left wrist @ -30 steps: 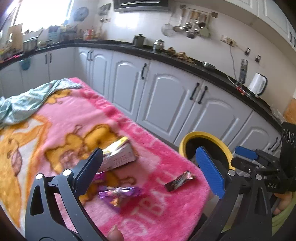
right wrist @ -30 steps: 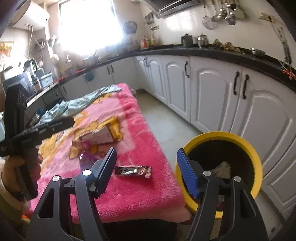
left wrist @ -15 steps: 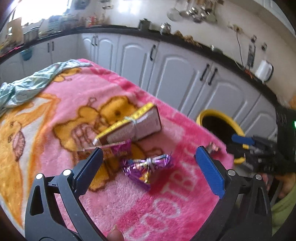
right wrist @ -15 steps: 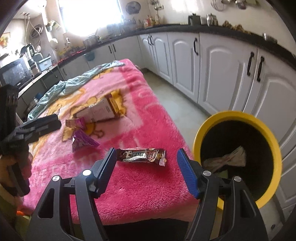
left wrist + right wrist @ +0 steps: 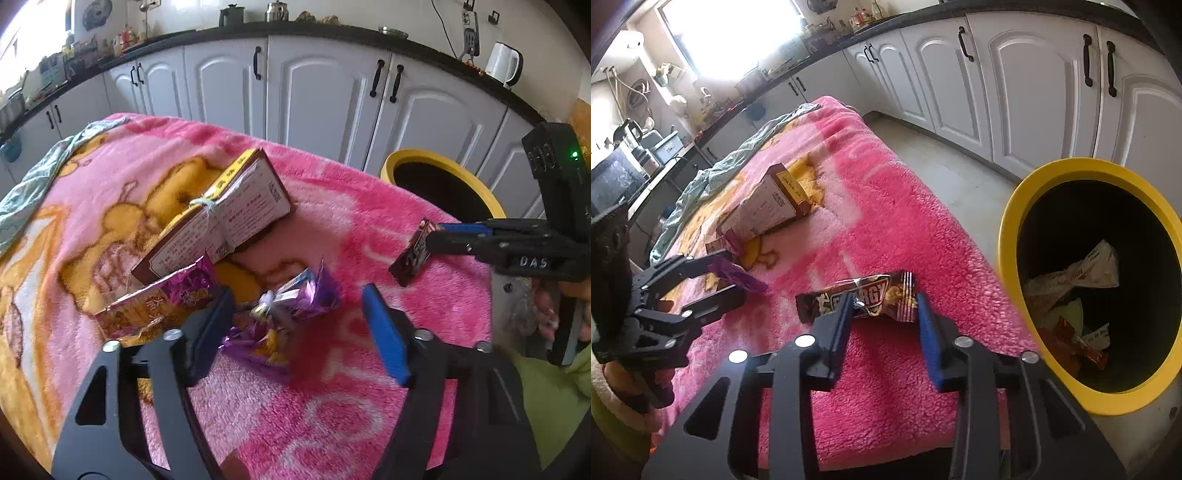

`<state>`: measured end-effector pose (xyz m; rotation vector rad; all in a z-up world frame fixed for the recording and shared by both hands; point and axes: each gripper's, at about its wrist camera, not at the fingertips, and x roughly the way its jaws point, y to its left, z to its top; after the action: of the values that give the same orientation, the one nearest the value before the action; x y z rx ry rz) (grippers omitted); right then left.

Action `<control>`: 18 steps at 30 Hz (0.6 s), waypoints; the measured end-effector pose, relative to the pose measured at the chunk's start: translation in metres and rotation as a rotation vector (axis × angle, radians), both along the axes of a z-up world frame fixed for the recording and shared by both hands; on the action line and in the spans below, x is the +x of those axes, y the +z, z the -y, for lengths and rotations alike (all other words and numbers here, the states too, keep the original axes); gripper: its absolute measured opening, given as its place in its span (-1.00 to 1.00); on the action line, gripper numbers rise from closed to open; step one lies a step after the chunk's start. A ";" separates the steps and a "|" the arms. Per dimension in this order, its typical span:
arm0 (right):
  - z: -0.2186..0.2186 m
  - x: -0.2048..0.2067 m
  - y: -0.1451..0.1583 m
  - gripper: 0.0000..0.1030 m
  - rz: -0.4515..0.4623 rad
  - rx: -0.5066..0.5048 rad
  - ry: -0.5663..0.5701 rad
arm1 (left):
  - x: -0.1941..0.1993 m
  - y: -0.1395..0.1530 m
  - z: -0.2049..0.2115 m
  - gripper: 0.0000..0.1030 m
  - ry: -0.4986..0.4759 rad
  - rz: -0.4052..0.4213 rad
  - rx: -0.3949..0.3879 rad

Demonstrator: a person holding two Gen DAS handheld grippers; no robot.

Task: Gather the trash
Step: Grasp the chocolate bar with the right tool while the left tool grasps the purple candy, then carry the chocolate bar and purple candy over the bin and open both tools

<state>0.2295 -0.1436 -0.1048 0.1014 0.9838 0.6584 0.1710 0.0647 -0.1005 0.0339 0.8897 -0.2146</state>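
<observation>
The right gripper [image 5: 882,306], jaws just closing, is straddling the energy-bar wrapper [image 5: 857,297], its long axis crossing the gap. The left gripper [image 5: 295,310], half-spread and closing, is bracketing the purple wrapper [image 5: 284,310].

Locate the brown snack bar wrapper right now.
The snack bar wrapper lies on the pink blanket near its edge, between the right claw's fingers, beside the yellow bin.
</observation>
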 end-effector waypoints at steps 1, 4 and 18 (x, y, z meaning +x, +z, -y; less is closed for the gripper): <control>0.000 0.000 0.000 -0.55 0.003 0.000 0.002 | 0.001 -0.002 -0.001 0.01 0.004 -0.002 0.005; 0.000 -0.002 0.000 -0.68 0.016 -0.007 0.019 | 0.001 -0.002 -0.001 -0.01 0.004 -0.002 -0.009; 0.002 -0.024 0.036 -0.80 0.150 -0.032 0.045 | -0.007 0.016 0.007 -0.20 -0.009 0.024 -0.081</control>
<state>0.2057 -0.1453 -0.0689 0.0016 0.8541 0.6814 0.1644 0.0577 -0.0844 -0.0350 0.8569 -0.2577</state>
